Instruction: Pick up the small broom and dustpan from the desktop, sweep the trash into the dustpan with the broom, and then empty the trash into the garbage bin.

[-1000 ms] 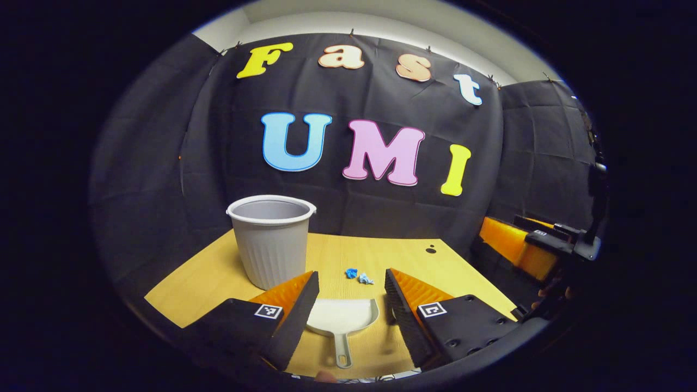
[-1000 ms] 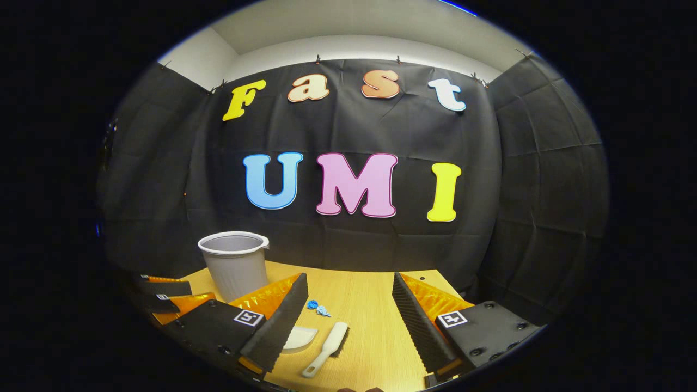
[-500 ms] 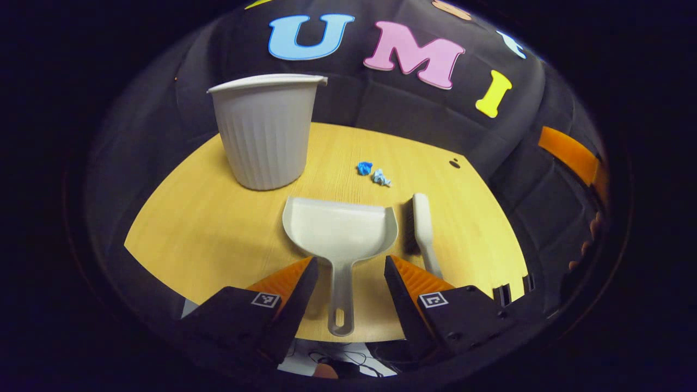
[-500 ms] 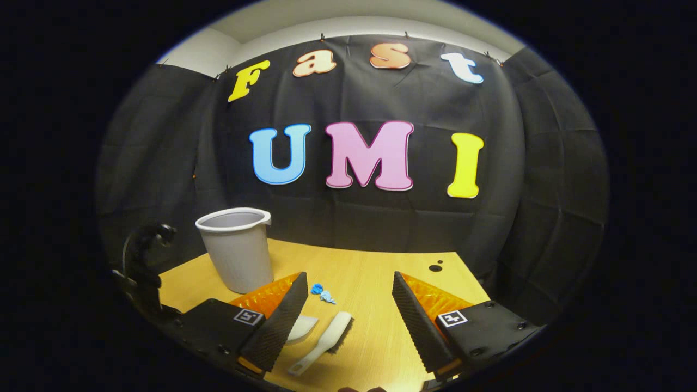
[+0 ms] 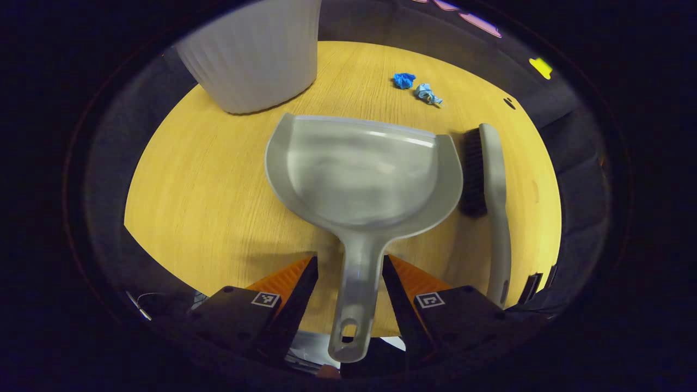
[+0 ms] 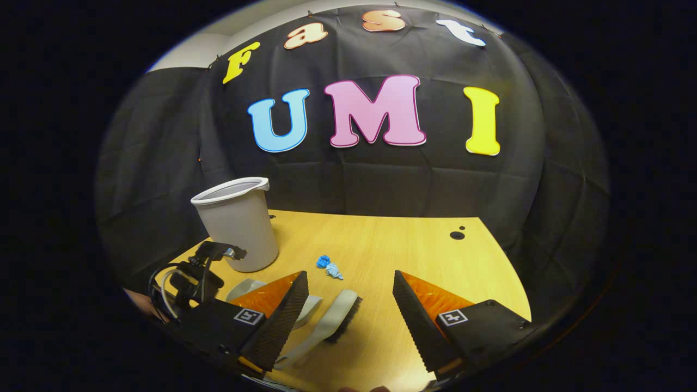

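The left gripper is tipped steeply down over the near edge of the desktop, its 2 fingers spread on either side of the dustpan handle. From here I can't quite tell whether the pads touch the handle; they look just clear of it. The right gripper is held more level, higher up, its 2 fingers wide apart and holding nothing, with the small broom lying on the wood between and below them.

Counting: 1 dustpan, 1 small broom, 1 garbage bin and 2 scraps of blue trash.

In the left gripper view the dustpan lies flat at the centre, scoop toward 12 o'clock. The broom lies just beside it at 3 o'clock, bristles facing the pan. The trash is at 1 o'clock, well beyond the pan's lip, and the bin stands at 11 o'clock.

The bin's rim is cut off at the top of that view. In the right gripper view the dustpan is mostly hidden behind the left-hand finger, and the end of the broom's handle disappears there too.
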`<state>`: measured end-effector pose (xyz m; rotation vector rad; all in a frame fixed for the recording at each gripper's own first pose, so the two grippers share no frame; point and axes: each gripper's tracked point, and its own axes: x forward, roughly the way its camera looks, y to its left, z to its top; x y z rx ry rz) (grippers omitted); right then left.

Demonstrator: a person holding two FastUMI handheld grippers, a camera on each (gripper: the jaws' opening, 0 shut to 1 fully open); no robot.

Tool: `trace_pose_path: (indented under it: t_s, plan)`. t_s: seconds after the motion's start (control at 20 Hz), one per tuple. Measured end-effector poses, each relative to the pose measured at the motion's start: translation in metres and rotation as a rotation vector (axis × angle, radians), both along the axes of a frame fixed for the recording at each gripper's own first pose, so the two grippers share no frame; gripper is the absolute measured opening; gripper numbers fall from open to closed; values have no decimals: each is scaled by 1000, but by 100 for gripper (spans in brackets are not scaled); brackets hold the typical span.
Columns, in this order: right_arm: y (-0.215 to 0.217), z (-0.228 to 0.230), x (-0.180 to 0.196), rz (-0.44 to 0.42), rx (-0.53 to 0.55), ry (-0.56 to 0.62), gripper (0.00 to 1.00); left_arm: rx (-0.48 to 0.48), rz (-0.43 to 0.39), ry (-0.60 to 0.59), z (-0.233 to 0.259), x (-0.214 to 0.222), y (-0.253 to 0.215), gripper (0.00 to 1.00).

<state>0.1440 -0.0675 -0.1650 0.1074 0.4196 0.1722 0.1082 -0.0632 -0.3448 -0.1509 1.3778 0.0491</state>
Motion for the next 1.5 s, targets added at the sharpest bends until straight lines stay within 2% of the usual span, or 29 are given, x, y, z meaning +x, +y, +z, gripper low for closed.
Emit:
trace_pose_path:
  t_s: [0.1, 0.15, 0.25, 0.3, 0.35, 0.4, 0.45, 0.55, 0.65, 0.95, 1.15, 1.35, 1.5]
  plan:
    - [-2, -12, 6, -5, 46, 50, 100, 29, 2, 49, -6, 7, 3, 73]
    - [-3, -19, 6, -14, 75, 91, 100, 31, 2, 53, 7, 13, 4, 61]
    - [-4, -30, 8, -40, 106, 144, 97, 31, -11, 78, -13, 27, -3, 46]
    - [-7, -34, 8, -55, 99, 158, 89, 34, -29, 88, -8, 27, -3, 46]
    - [-9, -36, 10, -66, 89, 166, 96, 36, -66, 96, -7, 30, -4, 36]
    - [-9, -38, 10, -75, 79, 177, 89, 38, -104, 100, -4, 28, -4, 36]
    - [-9, -40, 9, -82, 73, 190, 96, 38, -123, 105, -4, 30, -3, 31]
    - [4, -51, 4, -85, 64, 242, 96, 22, -149, 103, -7, 32, -3, 30]
    - [30, -77, -15, -68, 67, 395, 97, -9, -191, 80, -6, 30, 0, 30]
    - [60, -143, -47, -76, -28, 702, 98, -84, -258, 13, -7, 26, 13, 30]
    - [60, -170, -53, -99, -118, 799, 98, -98, -313, 1, -7, 25, 16, 30]
    - [66, -196, -58, -82, -167, 897, 98, -111, -342, 8, -7, 25, 17, 30]
    - [66, -211, -64, -107, -151, 953, 98, -116, -345, 2, -7, 26, 17, 30]
